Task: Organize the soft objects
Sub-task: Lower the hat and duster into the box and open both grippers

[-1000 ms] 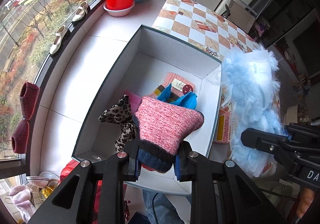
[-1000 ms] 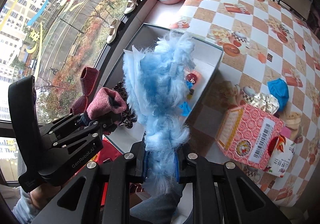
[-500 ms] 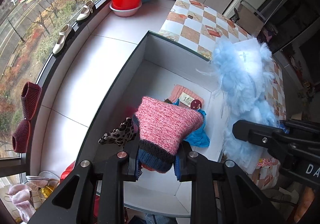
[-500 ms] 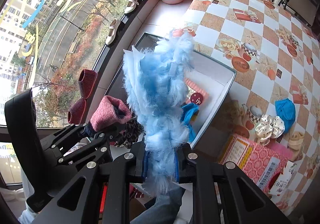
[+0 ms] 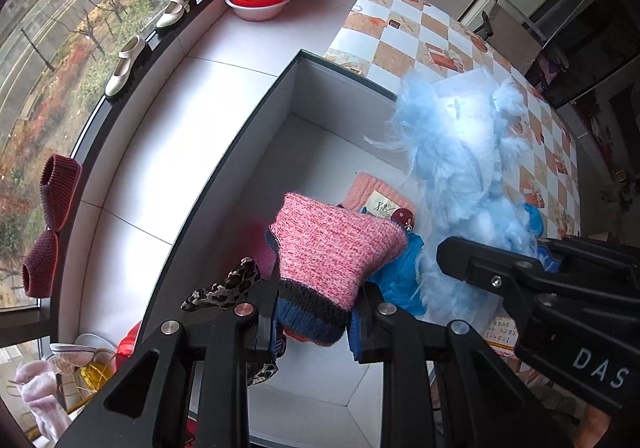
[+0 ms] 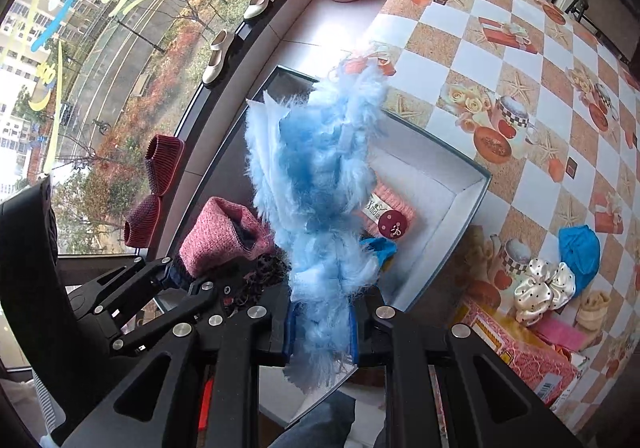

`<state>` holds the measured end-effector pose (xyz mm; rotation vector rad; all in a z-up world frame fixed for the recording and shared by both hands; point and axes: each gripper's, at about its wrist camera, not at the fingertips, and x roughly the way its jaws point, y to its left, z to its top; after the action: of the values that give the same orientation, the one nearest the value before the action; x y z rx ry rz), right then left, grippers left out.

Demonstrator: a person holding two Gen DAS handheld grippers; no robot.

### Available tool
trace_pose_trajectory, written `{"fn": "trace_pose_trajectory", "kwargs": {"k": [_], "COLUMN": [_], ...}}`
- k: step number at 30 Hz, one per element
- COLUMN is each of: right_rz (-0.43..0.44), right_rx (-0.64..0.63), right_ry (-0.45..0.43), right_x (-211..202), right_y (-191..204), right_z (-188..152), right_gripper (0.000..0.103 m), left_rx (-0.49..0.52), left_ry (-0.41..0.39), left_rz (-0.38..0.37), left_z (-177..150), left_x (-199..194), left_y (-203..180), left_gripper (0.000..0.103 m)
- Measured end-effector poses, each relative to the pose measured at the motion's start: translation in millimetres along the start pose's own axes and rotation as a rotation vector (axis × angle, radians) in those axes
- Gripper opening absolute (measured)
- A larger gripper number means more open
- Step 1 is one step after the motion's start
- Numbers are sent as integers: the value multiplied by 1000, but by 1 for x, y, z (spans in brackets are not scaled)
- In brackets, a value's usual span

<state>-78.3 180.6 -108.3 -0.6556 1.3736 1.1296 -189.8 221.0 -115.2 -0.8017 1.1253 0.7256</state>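
Left gripper (image 5: pixel 316 328): clenched on the pink knit sock (image 5: pixel 334 248) at its dark cuff, above the white box (image 5: pixel 280 95); light, stretchy, best pinched at that thick band.
Right gripper (image 6: pixel 320 332): clamped on the blue fluffy piece (image 6: pixel 316 183) by its lower end, over the same box; feather-light, floppy, likely to shed.

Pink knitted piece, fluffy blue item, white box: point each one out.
Pink knitted piece (image 5: pixel 336 248): left wrist view, middle of its pink knit face.
Fluffy blue item (image 6: pixel 320 183): right wrist view, middle of the fur.
White box (image 5: pixel 336 95): left wrist view, its far inner wall.
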Motion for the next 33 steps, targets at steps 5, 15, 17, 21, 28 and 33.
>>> {"fn": "trace_pose_trajectory", "kwargs": {"k": [5, 15, 17, 21, 28, 33], "right_rz": [-14, -37, -43, -53, -60, -76], "right_rx": [-8, -8, -11, -22, -32, -25], "right_ry": [15, 38, 39, 41, 54, 58], "right_x": [9, 19, 21, 24, 30, 30], "right_y": [-2, -8, -8, -8, -7, -12], "right_z": [2, 8, 9, 11, 13, 14], "right_gripper": [20, 20, 20, 20, 20, 23], "left_rx": [-5, -6, -7, -2, -15, -39], "left_ry": [13, 34, 40, 49, 62, 70], "left_rz": [2, 6, 5, 8, 9, 28], "left_z": [3, 9, 8, 8, 12, 12], "left_x": [6, 18, 20, 24, 27, 27], "left_y": [3, 1, 1, 0, 1, 6], "left_gripper": [27, 27, 27, 27, 32, 64]}}
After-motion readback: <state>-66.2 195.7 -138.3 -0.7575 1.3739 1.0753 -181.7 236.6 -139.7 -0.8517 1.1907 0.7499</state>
